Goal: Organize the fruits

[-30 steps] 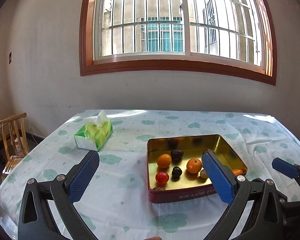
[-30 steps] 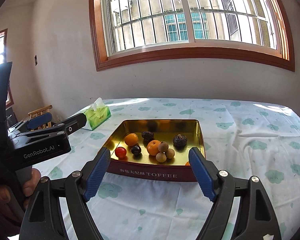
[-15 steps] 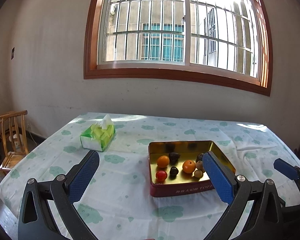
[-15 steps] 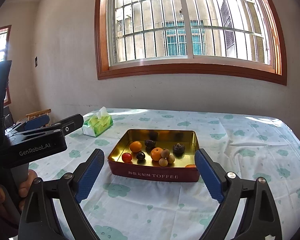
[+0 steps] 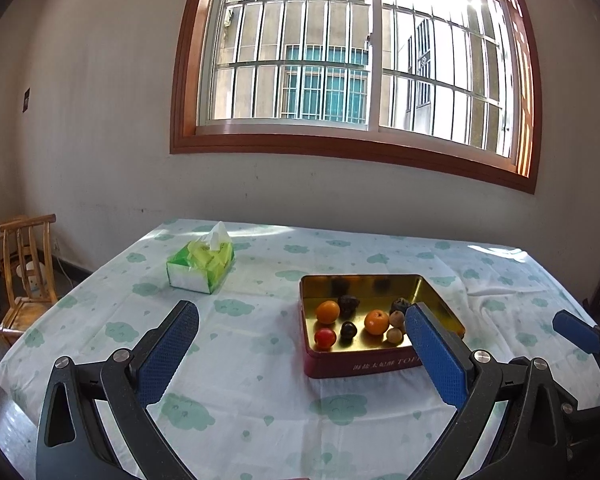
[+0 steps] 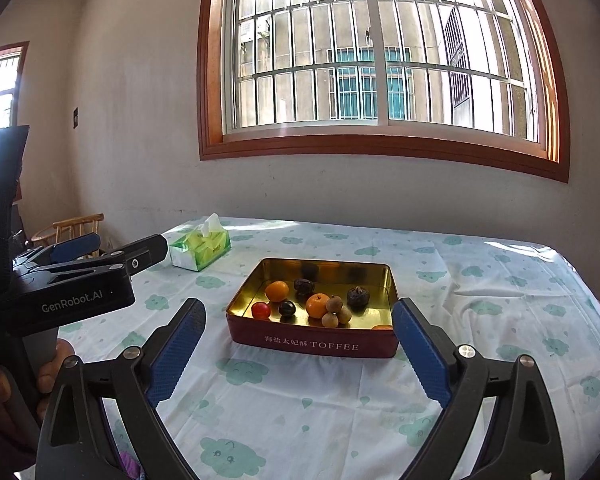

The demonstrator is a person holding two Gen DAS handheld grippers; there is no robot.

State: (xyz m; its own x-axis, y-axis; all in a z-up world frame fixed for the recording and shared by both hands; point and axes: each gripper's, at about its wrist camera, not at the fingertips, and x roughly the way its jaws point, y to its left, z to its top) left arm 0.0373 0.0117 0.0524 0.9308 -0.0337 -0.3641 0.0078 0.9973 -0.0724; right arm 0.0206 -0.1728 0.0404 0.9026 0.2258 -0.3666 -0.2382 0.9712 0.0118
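Note:
A red toffee tin (image 5: 360, 364) with a gold inside sits on the cloud-print tablecloth. In it lie two oranges (image 5: 327, 311) (image 5: 376, 321), a red tomato (image 5: 325, 338), a dark plum (image 5: 348, 329), wrinkled dark fruits (image 5: 348, 305) and small brown longans (image 5: 394, 335). My left gripper (image 5: 300, 312) is open and empty, held back from the tin's near left corner. In the right wrist view the tin (image 6: 312, 344) lies straight ahead. My right gripper (image 6: 299, 306) hovers short of it; its jaws are opening with nothing between them.
A green tissue box (image 5: 200, 266) stands at the far left of the table. A wooden chair (image 5: 24, 264) is off the table's left edge. In the right wrist view a hand (image 6: 48, 376) holds the left gripper's handle at the left. The wall with the window is behind.
Both grippers have pulled back and a little up from the tin, which now looks smaller and farther off. The right jaws have spread wider. The fruits have not moved.

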